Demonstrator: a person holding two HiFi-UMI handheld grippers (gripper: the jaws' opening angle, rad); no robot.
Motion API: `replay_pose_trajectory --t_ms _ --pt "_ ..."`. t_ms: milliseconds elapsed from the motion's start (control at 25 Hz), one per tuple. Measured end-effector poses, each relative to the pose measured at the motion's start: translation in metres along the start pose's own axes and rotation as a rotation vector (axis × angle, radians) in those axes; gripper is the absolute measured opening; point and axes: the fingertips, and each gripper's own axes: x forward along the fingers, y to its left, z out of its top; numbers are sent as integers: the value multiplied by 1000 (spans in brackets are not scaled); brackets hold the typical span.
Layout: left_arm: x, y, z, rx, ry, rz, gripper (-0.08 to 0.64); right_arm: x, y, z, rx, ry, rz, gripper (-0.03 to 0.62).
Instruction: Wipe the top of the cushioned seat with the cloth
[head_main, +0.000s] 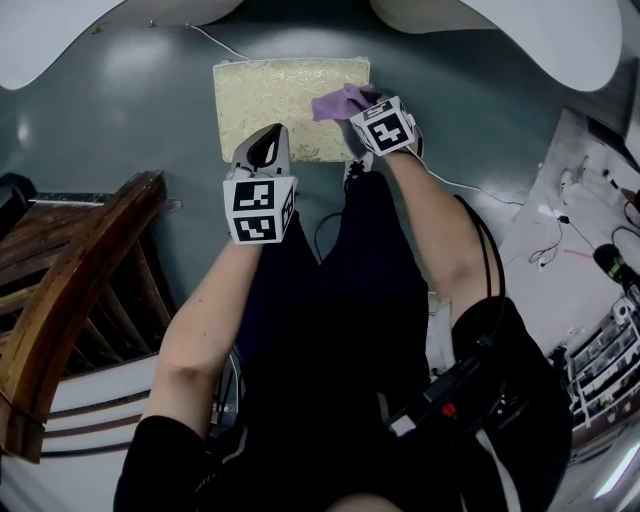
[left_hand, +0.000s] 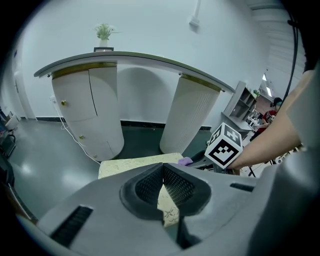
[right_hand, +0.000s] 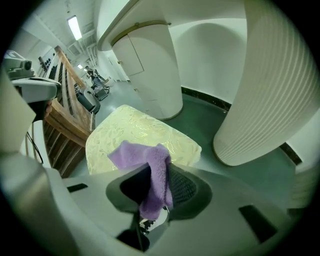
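A: Where was the cloth at that point?

B: In the right gripper. Its fingers were clamped on one fold of the purple fabric. The rest was bunched ahead of them over the near right corner of the cushioned seat, and most of the pale patterned top lay uncovered.

A: And the left gripper?

B: Its fingers were pressed together with nothing between them. It hung over the seat's near edge, but no view showed whether it touched the cushion.

A: So what could have gone wrong?

B: The hold, first. Only a narrow fold was caught, so drag against the textured top might have pulled the cloth free mid-stroke. The wad was also small. A stroke pressed low could have put the hard fingers on the fabric instead of the cloth, and such narrow passes would likely have left strips unwiped.

A: Was the seat likely to hold its place?

B: Doubtful. It stood on a smooth, glossy floor and nothing visibly pinned it. A firm push away from the person might have slid it toward the white pillars rather than cleaning it. The left gripper looked best placed to brace it.

A: Anything else nearby?

B: A thin cable lay across the floor just beside the right arm, and a wide sweep might have snagged it.
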Motion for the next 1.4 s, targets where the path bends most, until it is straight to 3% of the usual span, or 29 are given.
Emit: replay_pose_trajectory --t_ms 160,320,520,680,800,960,1160,1400 --pt "-8 6 0 3 -7 -15 3 -18 -23 -14 26 49 -118 98" --pt "-19 23 -7 25 3 -42 3 -41 -6 6 20 -7 -135 97" --pt "-51 73 -9 37 -17 -28 3 -33 60 52 -62 -40 -101 100" --pt "-79 127 -21 27 -27 15 3 -3 133 96 -115 -88 -17 100" --pt "-100 164 -37 -4 -33 54 3 26 192 125 -175 -113 54 100" --pt "-127 190 -71 -48 -17 90 3 66 258 139 -254 -74 103 100" --pt "-147 198 -112 -139 6 123 3 106 284 131 -349 -3 82 100" --pt "-144 183 -132 -156 24 117 3 115 284 123 -498 -25 70 98"
